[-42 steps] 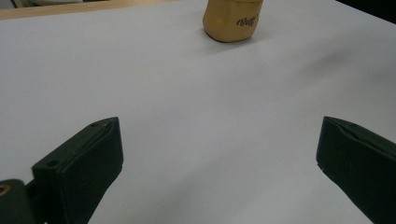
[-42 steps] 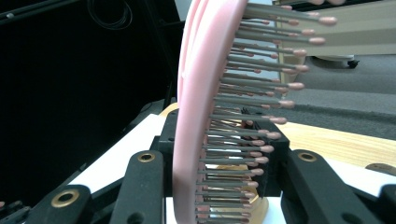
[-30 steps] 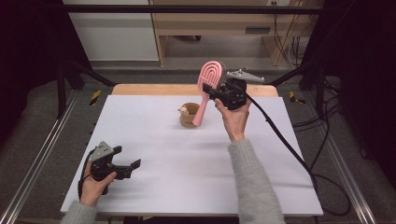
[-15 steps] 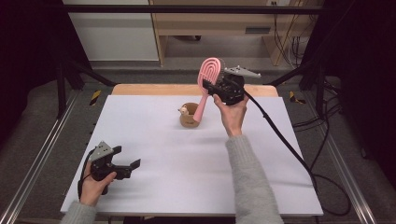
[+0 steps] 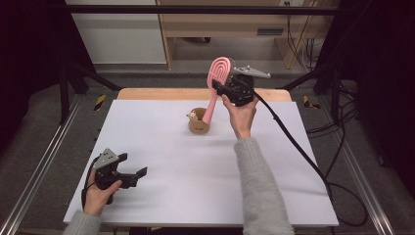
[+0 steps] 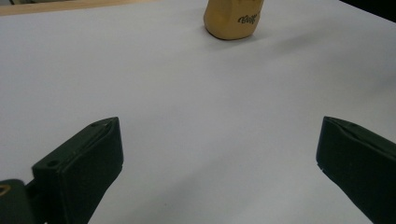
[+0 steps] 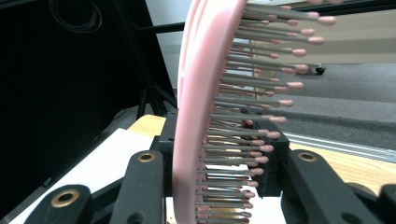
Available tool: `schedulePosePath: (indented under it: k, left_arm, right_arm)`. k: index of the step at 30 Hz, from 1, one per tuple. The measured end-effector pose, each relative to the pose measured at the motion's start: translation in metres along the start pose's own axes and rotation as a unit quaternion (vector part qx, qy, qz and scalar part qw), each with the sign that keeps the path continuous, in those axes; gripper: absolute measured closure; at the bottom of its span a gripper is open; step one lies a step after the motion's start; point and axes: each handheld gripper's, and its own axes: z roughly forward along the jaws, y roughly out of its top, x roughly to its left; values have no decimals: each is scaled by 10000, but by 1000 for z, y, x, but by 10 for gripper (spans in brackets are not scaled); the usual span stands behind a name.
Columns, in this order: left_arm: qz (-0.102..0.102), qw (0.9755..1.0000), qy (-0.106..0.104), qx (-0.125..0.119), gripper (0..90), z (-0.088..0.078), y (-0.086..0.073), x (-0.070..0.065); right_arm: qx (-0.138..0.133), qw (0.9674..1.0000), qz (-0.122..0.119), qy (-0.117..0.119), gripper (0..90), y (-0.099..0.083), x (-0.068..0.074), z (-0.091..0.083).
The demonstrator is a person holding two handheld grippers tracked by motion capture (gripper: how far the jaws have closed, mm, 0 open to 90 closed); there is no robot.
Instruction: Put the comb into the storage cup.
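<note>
one claw (image 5: 219,87) clenched on pink hairbrush (image 5: 219,73), handle end hidden in cup (image 5: 198,127), other claw (image 5: 135,170) released

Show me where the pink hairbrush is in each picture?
High view: hairbrush top middle, held in the right gripper, its handle down in the cup.
Left gripper view: no hairbrush here; the cup sits at the top.
Right gripper view: hairbrush fills the middle, bristles pointing right.
Shared landmark: the white table.

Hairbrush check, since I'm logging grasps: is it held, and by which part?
Yes: the right tongs clamp the hairbrush by its bristled head, handle down in the cup.
</note>
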Motion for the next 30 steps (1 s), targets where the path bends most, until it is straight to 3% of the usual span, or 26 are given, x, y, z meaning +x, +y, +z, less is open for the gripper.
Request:
schedulePosePath:
  k: [30]
  left_arm:
    - [-19,10000,-16,19,6,1,-1,1]
  right_arm:
    - [-83,9995,16,-319,626,1,-6,29]
